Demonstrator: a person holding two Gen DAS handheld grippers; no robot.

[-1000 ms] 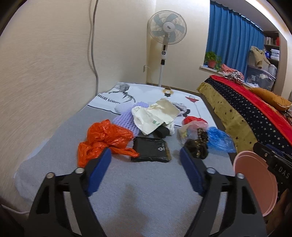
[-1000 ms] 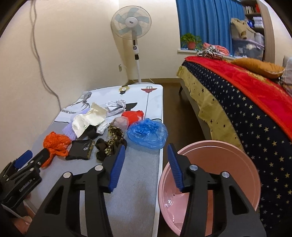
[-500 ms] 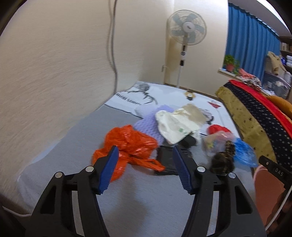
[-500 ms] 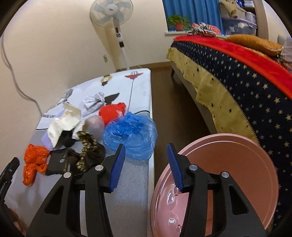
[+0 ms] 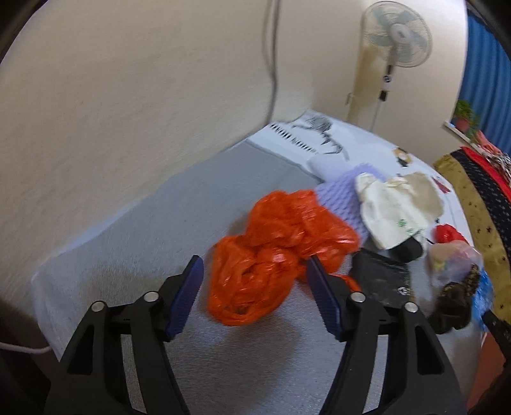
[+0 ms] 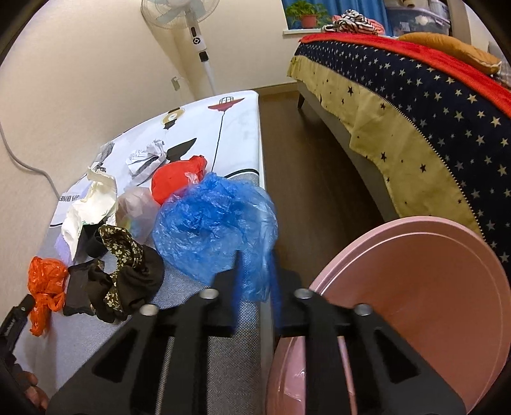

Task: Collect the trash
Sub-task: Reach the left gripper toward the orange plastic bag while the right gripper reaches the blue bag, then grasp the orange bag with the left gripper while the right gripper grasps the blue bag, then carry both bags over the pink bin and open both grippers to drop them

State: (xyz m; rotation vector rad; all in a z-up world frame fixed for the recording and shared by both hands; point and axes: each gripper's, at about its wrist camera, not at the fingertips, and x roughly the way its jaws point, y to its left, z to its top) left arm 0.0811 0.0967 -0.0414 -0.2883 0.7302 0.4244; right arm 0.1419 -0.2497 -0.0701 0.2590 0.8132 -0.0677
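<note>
Jaws of the right gripper have just been closing and now pinch the near hem of the crumpled blue plastic bag, which lies at the counter edge beside the pink plastic basin. The bite looks thin, though blur hides it, so the slick film could slip free and drop to the floor. Jaws of the left gripper stand spread around the crumpled orange plastic bag; closing too high would catch only a loose fold.

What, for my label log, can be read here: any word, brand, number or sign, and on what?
Nothing reads clearly.
Printed sheet: a row of black capitals near the wall, upside down and too blurred to quote.
White bag: green print, too small to read.
Black pouch: a small white mark, too small to read.
Fan: a badge on the hub, blurred.
</note>
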